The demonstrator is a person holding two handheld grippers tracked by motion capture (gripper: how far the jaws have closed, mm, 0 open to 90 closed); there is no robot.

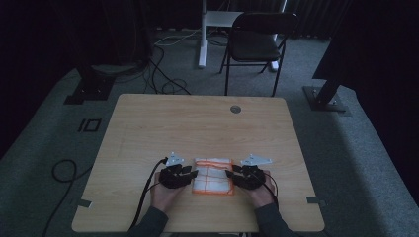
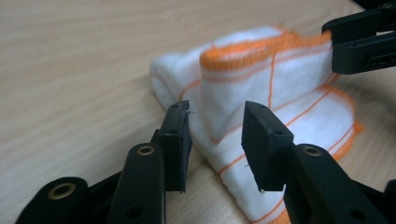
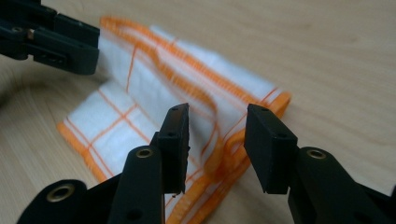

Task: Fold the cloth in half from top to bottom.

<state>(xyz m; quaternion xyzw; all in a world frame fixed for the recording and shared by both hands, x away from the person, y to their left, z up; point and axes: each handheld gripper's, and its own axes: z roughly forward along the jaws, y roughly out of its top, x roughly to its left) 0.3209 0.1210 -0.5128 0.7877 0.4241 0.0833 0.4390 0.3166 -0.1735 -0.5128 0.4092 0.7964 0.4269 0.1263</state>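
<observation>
Cloth (image 1: 213, 176), white with orange stripes and folded into a small rectangle, lies on the wooden table (image 1: 197, 123) near the person's edge, between the two tools. At its left side, the left gripper (image 2: 215, 135) has its jaws spread around a raised fold, not pressing it. At the right side, the right gripper (image 3: 215, 140) likewise stands spread over the cloth's lifted orange hem.

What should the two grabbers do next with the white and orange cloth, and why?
Probably shut both on the cloth. The left gripper and the right gripper each stand open at one side of it, with a raised fold of cloth between the jaws, so neither seems to hold it yet. Closing would give a grip for lifting or folding.
</observation>
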